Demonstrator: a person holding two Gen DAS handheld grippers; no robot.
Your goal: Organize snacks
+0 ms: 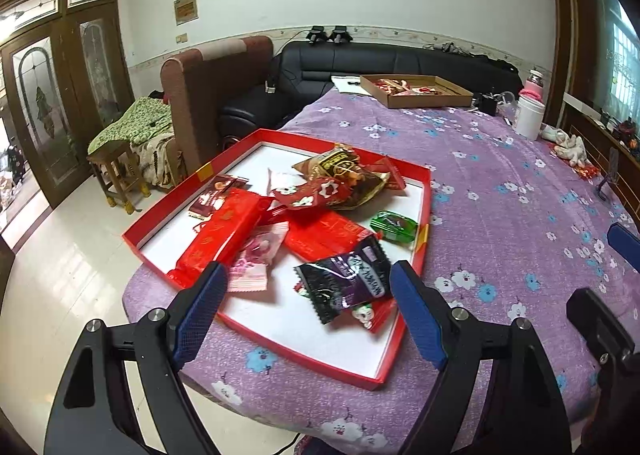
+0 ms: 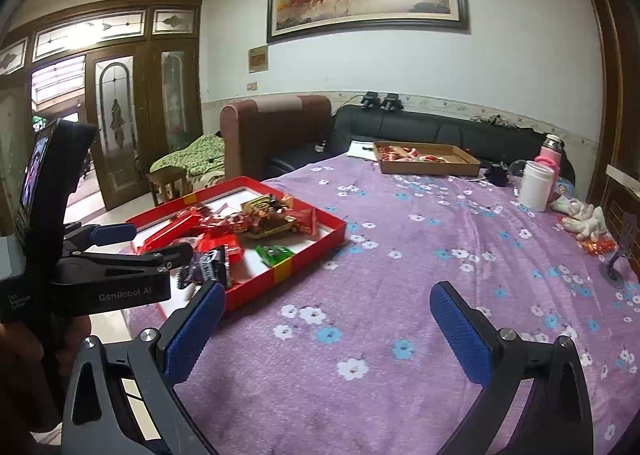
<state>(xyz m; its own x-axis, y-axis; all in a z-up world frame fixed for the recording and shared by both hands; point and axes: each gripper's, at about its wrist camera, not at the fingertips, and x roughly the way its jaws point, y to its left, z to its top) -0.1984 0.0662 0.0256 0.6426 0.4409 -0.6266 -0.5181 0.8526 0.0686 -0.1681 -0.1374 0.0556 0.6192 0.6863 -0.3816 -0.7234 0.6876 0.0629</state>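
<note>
Left gripper [image 1: 310, 307] hangs over the near edge of the red tray [image 1: 158, 215], fingers [image 1: 200, 315] spread wide, nothing between them. The gap frames a black packet [image 1: 346, 281] and a pink wrapper [image 1: 256, 261] lying in the tray; no contact with either.

Tray sits at the left near corner of the surface [image 1: 500, 183], which is covered in a purple floral cloth. Inside it, a loose heap of snacks:
- long red pack [image 1: 218, 231] on the left, its near end over the tray rim
- gold-brown bag [image 1: 346, 175] at the back, a red floral packet [image 1: 310, 189] leaning on it
- green candy [image 1: 394, 225] by the right wall
- small brown bar [image 1: 214, 195] far left
White tray floor shows at the near right and far left.

Right gripper [image 2: 328, 323] is over bare cloth to the right of the tray, fingers [image 2: 460, 335] also wide apart and empty. In the right wrist view the left gripper shows side-on at the tray's near corner, with a hand [image 2: 24, 343] on its handle.

Far end of the surface: a cardboard tray [image 2: 426, 167] with more red items, a white jar [image 2: 538, 185], a pink bottle [image 2: 550, 153], white gloves [image 2: 586, 221] near the right edge.
</note>
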